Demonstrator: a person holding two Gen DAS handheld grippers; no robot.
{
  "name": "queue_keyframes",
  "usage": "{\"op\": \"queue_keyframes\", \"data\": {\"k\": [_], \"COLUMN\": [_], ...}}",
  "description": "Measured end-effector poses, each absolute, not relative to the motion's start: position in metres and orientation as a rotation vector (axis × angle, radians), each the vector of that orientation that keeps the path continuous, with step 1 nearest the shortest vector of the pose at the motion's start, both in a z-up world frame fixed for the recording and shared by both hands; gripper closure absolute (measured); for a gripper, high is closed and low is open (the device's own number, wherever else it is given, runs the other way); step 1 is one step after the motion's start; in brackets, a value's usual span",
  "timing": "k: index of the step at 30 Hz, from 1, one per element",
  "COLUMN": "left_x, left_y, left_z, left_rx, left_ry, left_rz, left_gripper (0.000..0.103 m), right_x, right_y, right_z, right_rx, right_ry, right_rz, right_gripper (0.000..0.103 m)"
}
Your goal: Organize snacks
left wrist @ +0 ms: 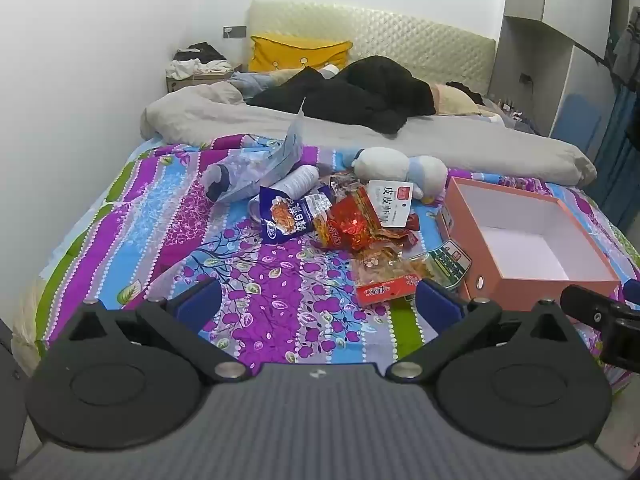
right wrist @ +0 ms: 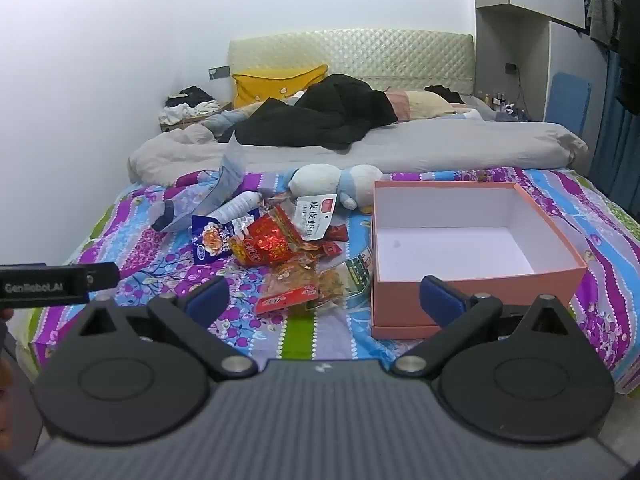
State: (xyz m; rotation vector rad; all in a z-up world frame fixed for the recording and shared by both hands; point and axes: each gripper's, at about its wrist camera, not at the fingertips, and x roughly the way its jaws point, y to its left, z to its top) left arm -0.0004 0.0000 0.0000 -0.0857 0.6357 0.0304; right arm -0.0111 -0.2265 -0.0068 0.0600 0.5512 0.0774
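Observation:
A heap of snack packets lies on the patterned bedsheet: a blue packet [left wrist: 280,216] [right wrist: 212,242], a red foil packet [left wrist: 348,224] [right wrist: 272,242], a white labelled packet [left wrist: 391,202] [right wrist: 316,216] and a clear packet with a red band [left wrist: 384,276] [right wrist: 292,286]. To their right sits an open salmon-pink box [left wrist: 532,280] [right wrist: 472,292] with a bare white inside. My left gripper [left wrist: 320,304] hovers open over the sheet in front of the heap, nothing between its fingers. My right gripper [right wrist: 324,300] is open too, near the box's front left corner.
A white and blue plush toy [left wrist: 400,168] [right wrist: 336,182], a white bottle [left wrist: 298,180] and a crumpled clear bag [left wrist: 256,164] lie behind the snacks. A grey duvet [left wrist: 440,140], black clothes and a yellow pillow [left wrist: 296,54] fill the bed's far half. A wall runs along the left.

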Motion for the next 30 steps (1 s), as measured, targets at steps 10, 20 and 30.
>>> {"op": "queue_keyframes", "data": {"k": [10,20,30], "left_x": [-0.0007,-0.0044,-0.0009], "left_y": [-0.0001,-0.0038,-0.0013], "left_z": [0.0000,0.0022,-0.0024], "left_rx": [-0.080,-0.070,-0.071], "left_ry": [0.636,0.639,0.649], "left_rz": [0.031,0.004,-0.005], "left_gripper": [0.000,0.000,0.000], "right_x": [-0.0100,-0.0123,-0.0112], "right_y": [-0.2262,-0.2285,-0.2270], "right_z": [-0.0066,-0.0107,-0.0129], "right_rx": [0.059,0.068,0.071], "right_ry": [0.546,0.555,0.563], "right_rz": [0.080,0.062,0.058], "right_gripper": [0.000,0.000,0.000]}}
